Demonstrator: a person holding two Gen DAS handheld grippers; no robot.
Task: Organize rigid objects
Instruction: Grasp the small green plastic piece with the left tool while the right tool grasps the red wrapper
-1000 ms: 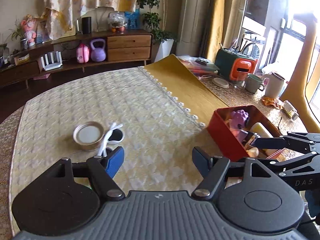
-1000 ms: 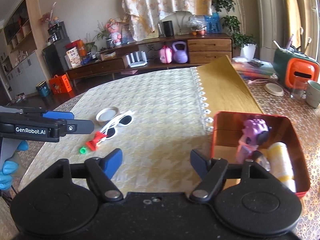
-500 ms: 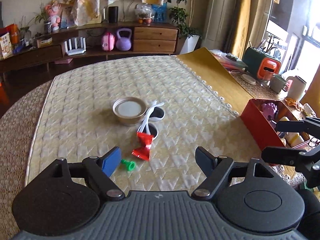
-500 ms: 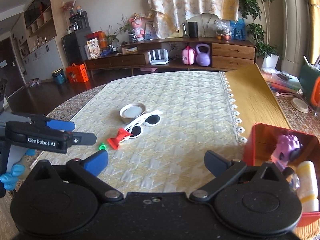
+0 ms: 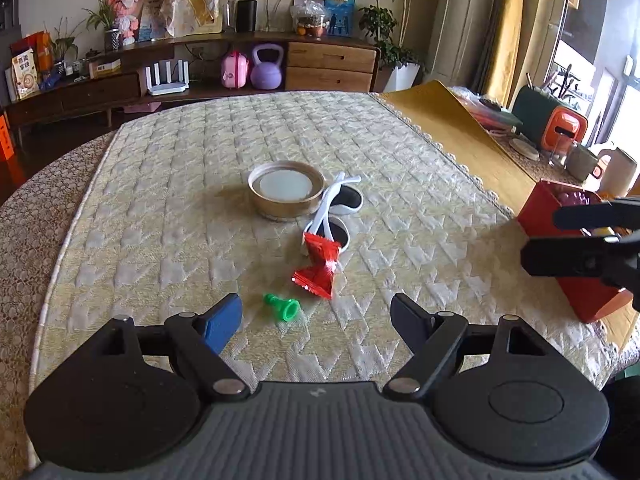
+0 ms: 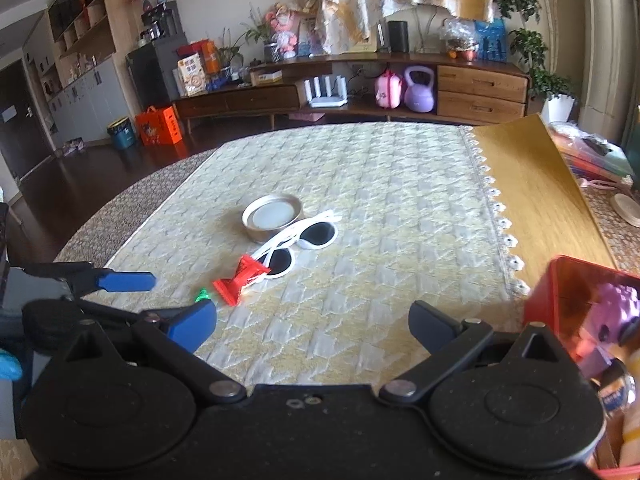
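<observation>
On the quilted cloth lie a gold-rimmed jar lid [image 5: 286, 189], white sunglasses [image 5: 335, 216], a red packet [image 5: 319, 265] and a small green piece [image 5: 283, 307]. My left gripper [image 5: 316, 322] is open and empty, just short of the green piece. My right gripper [image 6: 310, 326] is open and empty, nearer the table's front. The same lid [image 6: 273, 216], sunglasses [image 6: 298, 244], packet [image 6: 239, 280] and green piece [image 6: 202, 295] show in the right wrist view. A red box [image 5: 568, 256] at the right holds a purple toy [image 6: 612, 312] and other items.
The folded-back yellow mat [image 5: 452, 128] lies right of the cloth. Mugs and an orange-green container [image 5: 550, 120] stand at the far right. A low wooden sideboard [image 5: 200, 76] runs along the back wall. The table's round edge [image 5: 24, 208] falls away on the left.
Both grippers have swung left, away from the red box and toward the loose items. The left gripper has drawn closer to the green piece and packet. Both stay open.
</observation>
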